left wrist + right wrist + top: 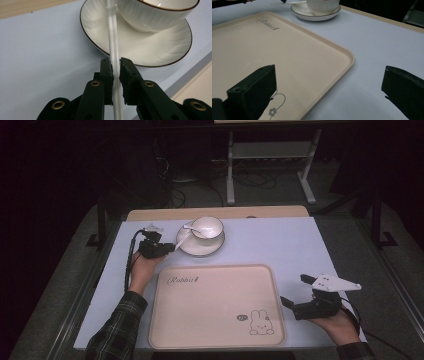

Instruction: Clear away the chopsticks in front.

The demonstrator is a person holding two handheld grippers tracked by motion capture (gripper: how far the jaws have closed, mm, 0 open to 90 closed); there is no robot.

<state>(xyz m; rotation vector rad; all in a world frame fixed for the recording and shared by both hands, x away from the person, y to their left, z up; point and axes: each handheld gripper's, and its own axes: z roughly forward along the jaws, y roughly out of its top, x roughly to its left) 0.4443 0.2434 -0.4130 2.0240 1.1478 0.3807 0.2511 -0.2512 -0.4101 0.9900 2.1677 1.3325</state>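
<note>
High view: left gripper (169, 247) pinches the spoon (182, 240) handle over the saucer (200, 247) holding a bowl (207, 226), far of the tray (215, 305). Right gripper (295, 290) gapes empty near-right on the counter (290, 240).

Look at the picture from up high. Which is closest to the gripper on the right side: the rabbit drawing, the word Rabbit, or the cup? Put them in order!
From the right gripper:
1. Rabbit drawing, just left of it, in the tray's near right corner.
2. Word "Rabbit", across the tray, in its far left corner.
3. Cup, on its saucer beyond the tray.
</note>
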